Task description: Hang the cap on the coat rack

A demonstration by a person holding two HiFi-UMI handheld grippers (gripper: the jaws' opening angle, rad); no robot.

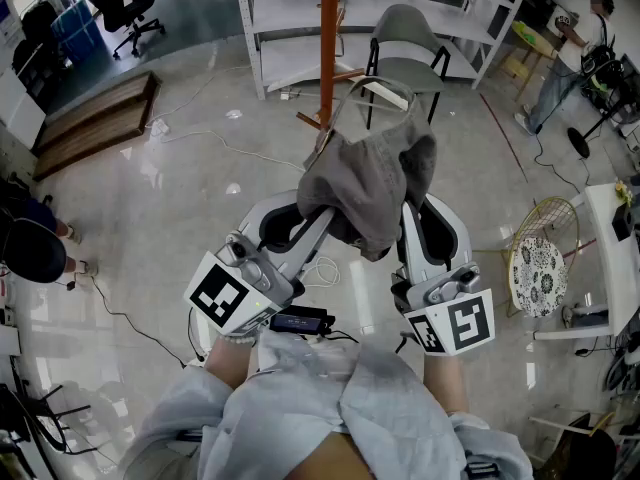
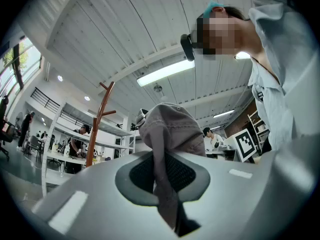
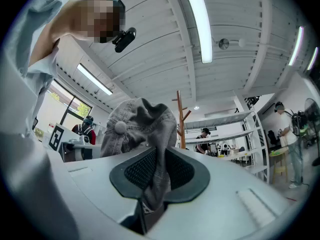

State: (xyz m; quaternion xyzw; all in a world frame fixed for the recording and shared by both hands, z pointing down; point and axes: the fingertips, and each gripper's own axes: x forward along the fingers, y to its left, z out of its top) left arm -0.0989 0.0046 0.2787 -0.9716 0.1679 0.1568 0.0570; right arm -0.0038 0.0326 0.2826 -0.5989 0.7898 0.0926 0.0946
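A grey cap (image 1: 368, 178) hangs between both grippers, held up in front of the person. My left gripper (image 1: 318, 218) is shut on the cap's left edge, and its own view shows the cap (image 2: 167, 134) pinched in the jaws. My right gripper (image 1: 410, 213) is shut on the right edge, where the cap (image 3: 145, 129) with its top button rises above the jaws. The orange-brown wooden coat rack (image 1: 328, 43) stands just beyond the cap; the coat rack (image 2: 97, 121) shows to the left in the left gripper view, and the coat rack (image 3: 180, 116) right behind the cap in the right gripper view.
A grey chair (image 1: 405, 58) and white shelving (image 1: 290, 38) stand behind the rack. A wire basket with a patterned disc (image 1: 540, 263) sits at the right beside a white table (image 1: 610, 258). Cables (image 1: 200, 138) cross the shiny floor. A person (image 1: 565, 53) stands at the far right.
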